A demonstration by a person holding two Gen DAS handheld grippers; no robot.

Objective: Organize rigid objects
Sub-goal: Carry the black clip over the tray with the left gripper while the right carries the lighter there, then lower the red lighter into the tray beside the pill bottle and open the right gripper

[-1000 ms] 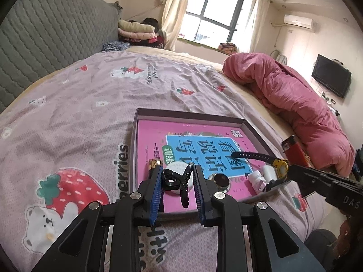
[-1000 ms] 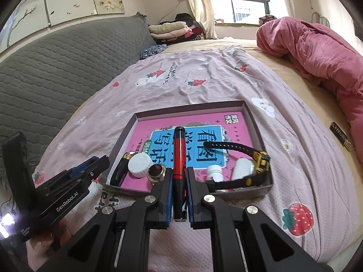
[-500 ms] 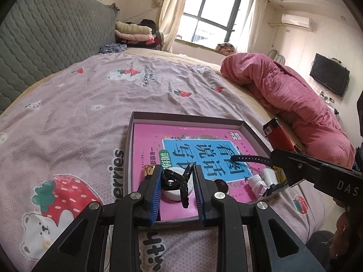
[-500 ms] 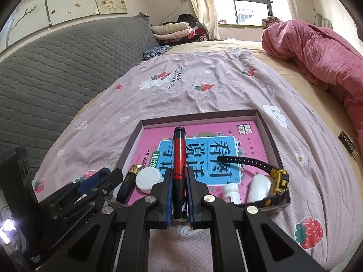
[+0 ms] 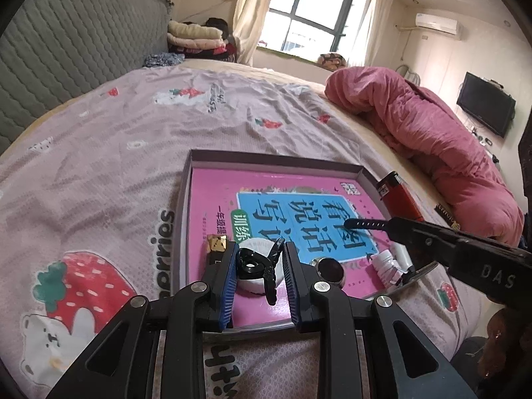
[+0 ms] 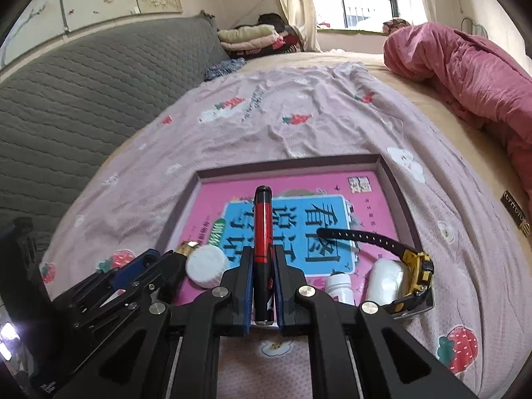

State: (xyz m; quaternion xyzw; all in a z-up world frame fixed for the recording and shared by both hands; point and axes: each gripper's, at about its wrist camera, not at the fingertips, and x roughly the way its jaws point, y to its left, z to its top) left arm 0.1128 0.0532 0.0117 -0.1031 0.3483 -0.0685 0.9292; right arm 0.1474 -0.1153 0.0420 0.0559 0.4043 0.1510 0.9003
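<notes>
Now | left gripper [image 5: 258, 267] clamps glossy black claw clip [image 5: 256, 264] | right gripper [image 6: 262, 267] pinches slim red lighter [image 6: 262, 229]

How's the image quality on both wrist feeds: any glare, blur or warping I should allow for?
Left wrist view: sharp; the window is blown out, fisheye bends the bed, corners vignetted black. Right wrist view: also sharp; a bright flare sits at the lower left edge, and the tray rim looks bowed.

A home bedroom: bed [image 5: 133, 126] with strawberry-print sheet, pink quilt [image 5: 415, 126], padded headboard [image 6: 83, 93], wall television [image 5: 485, 108]
</notes>
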